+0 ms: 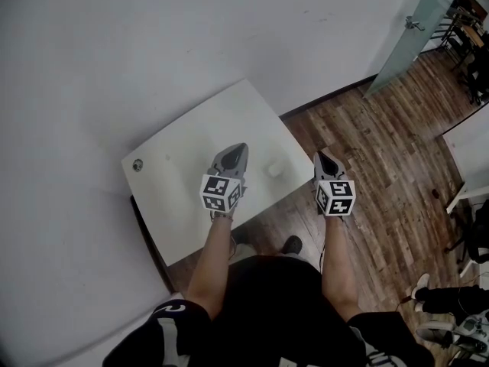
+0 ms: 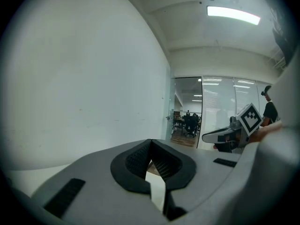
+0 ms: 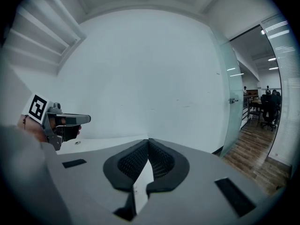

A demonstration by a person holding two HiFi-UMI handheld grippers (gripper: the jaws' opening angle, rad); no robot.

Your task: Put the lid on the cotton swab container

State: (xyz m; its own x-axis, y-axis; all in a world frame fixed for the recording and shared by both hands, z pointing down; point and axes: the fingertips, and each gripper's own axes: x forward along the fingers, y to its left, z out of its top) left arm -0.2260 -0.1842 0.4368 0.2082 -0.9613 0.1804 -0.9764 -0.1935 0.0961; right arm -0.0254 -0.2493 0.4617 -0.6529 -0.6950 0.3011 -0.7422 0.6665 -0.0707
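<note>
In the head view a small pale cotton swab container (image 1: 275, 169) stands near the right edge of the white table (image 1: 183, 205). A small round grey thing (image 1: 137, 164), perhaps the lid, lies near the table's far left corner and shows as a small disc (image 3: 77, 143) in the right gripper view. My left gripper (image 1: 240, 150) hovers over the table just left of the container, jaws shut and empty (image 2: 150, 142). My right gripper (image 1: 320, 157) is held off the table's right edge, above the floor, also shut with nothing in it (image 3: 148, 140).
A white wall rises behind the table. Wooden floor (image 1: 382, 144) spreads to the right, with a glass partition (image 1: 409, 29) and office chairs beyond. The person's legs and shoes are below the table's near edge. Each gripper shows in the other's view.
</note>
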